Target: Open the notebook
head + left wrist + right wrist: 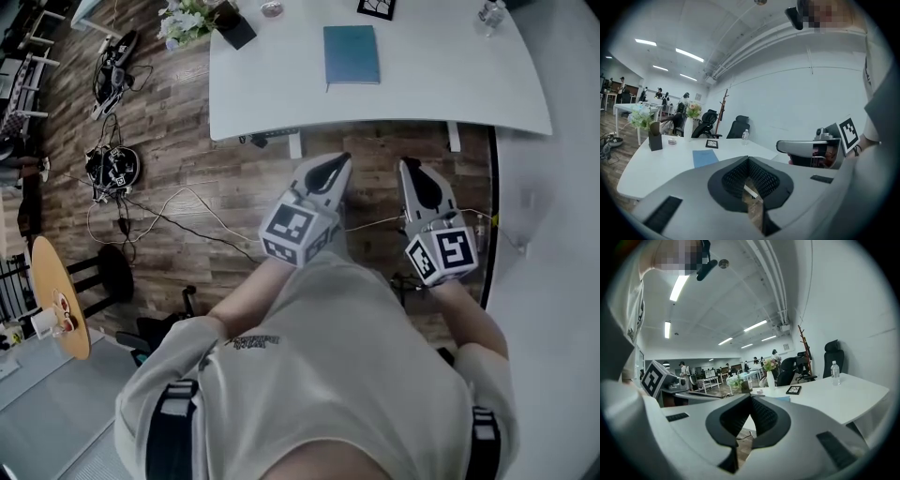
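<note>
A closed teal notebook (352, 54) lies flat on the white table (422, 94), near its middle. In the left gripper view the notebook (705, 157) is beyond the jaws and to their left. In the right gripper view only a thin edge of the notebook (780, 399) shows above the jaws. Both grippers hang over the wooden floor, short of the table's near edge. My left gripper (339, 161) and my right gripper (406, 165) are shut, jaw tips together, with nothing between them. Both point toward the table.
On the table stand a flower vase (187, 19), a black box (234, 28), a small dish (272, 9), a marker card (377, 7) and a water bottle (489, 11). Cables (169, 211) run over the floor at left. A round wooden table (61, 295) is far left.
</note>
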`<state>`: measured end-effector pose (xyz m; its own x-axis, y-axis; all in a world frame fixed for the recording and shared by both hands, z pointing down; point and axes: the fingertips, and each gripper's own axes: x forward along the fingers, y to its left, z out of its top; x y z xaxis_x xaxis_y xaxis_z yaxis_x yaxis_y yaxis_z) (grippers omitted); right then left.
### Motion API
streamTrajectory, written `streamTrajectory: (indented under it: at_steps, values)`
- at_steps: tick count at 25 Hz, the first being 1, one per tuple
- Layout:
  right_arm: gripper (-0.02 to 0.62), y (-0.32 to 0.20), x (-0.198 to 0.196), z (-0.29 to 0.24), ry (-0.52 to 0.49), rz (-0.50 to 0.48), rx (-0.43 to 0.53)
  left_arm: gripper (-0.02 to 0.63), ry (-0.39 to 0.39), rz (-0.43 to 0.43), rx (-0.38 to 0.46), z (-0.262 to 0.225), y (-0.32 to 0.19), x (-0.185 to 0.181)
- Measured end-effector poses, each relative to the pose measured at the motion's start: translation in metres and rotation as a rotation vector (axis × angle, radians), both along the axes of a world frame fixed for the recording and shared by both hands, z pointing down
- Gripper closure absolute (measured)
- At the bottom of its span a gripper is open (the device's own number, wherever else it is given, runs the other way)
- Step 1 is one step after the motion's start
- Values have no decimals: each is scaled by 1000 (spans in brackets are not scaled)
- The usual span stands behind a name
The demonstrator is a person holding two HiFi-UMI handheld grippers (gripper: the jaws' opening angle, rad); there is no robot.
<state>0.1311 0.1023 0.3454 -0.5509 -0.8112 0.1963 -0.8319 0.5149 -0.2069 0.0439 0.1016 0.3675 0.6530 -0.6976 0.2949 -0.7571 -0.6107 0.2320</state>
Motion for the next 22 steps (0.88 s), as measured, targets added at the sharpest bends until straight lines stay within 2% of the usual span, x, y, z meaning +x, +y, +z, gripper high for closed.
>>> streamTrajectory:
  at_steps: [15, 22]
  values:
    - [592, -166, -37, -1, 27, 32, -56, 604, 8, 47, -27, -4, -161, -34]
    - [592, -203, -37, -12, 45, 45, -75, 604, 9, 26, -12, -20, -209, -45]
